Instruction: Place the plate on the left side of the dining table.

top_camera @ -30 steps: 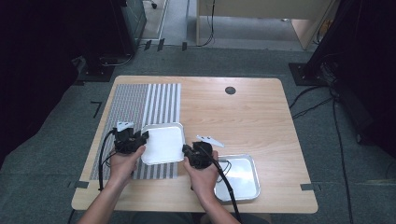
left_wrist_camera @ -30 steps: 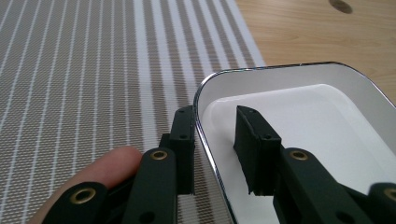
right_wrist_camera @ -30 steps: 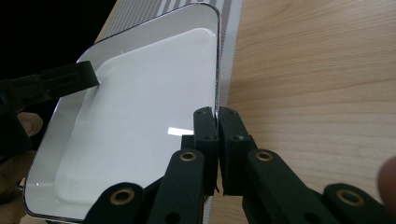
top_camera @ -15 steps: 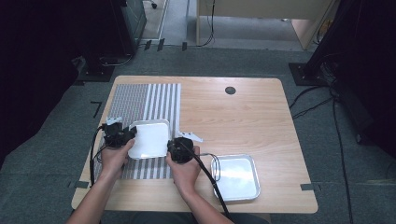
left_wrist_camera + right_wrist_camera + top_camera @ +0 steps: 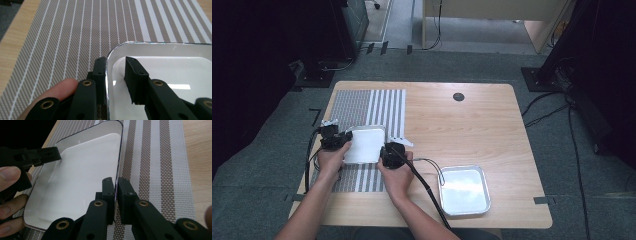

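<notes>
Plainly, the right gripper (image 5: pixel 116 195) was clamped on the right rim of the white metal tray (image 5: pixel 364 145), one jaw inside the wall and one outside. Opposite it, the left gripper (image 5: pixel 113 75) straddled the tray's left rim with a visible gap at its inner jaw. Between both hands the tray sat over the striped placemat (image 5: pixel 372 105). Another steel tray (image 5: pixel 464 190) lay well apart on the wooden table (image 5: pixel 472 130).
</notes>
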Demonstrator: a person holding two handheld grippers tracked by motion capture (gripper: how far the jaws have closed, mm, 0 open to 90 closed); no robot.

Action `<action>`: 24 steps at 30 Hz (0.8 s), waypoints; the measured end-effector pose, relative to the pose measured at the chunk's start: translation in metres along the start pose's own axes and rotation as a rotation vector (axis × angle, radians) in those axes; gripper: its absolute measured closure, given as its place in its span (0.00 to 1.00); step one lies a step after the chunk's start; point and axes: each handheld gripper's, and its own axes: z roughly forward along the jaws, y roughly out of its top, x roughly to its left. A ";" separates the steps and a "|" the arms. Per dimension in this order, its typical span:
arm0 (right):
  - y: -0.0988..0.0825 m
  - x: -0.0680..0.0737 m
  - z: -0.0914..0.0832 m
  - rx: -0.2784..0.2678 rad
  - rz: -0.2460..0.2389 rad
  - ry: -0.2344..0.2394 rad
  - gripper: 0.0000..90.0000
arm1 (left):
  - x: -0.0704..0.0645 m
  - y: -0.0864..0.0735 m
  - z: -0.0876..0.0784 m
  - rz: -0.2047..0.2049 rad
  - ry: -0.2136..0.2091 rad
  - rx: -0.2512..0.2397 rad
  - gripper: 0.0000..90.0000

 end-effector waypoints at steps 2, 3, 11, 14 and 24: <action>0.000 0.000 0.004 -0.003 0.004 0.000 0.95 | 0.001 0.003 0.003 0.014 0.006 0.008 0.80; 0.001 0.001 0.006 0.000 0.004 -0.002 0.95 | 0.002 0.004 0.006 0.011 0.008 0.010 0.80; 0.007 0.007 0.018 -0.004 0.001 -0.024 0.95 | 0.007 0.012 0.017 0.030 0.022 0.025 0.80; 0.008 0.008 0.024 0.002 0.011 -0.019 0.95 | 0.010 0.018 0.021 0.040 0.026 0.032 0.80; 0.014 0.008 0.042 0.030 0.050 -0.031 0.95 | 0.012 0.034 0.031 0.066 0.038 0.045 0.84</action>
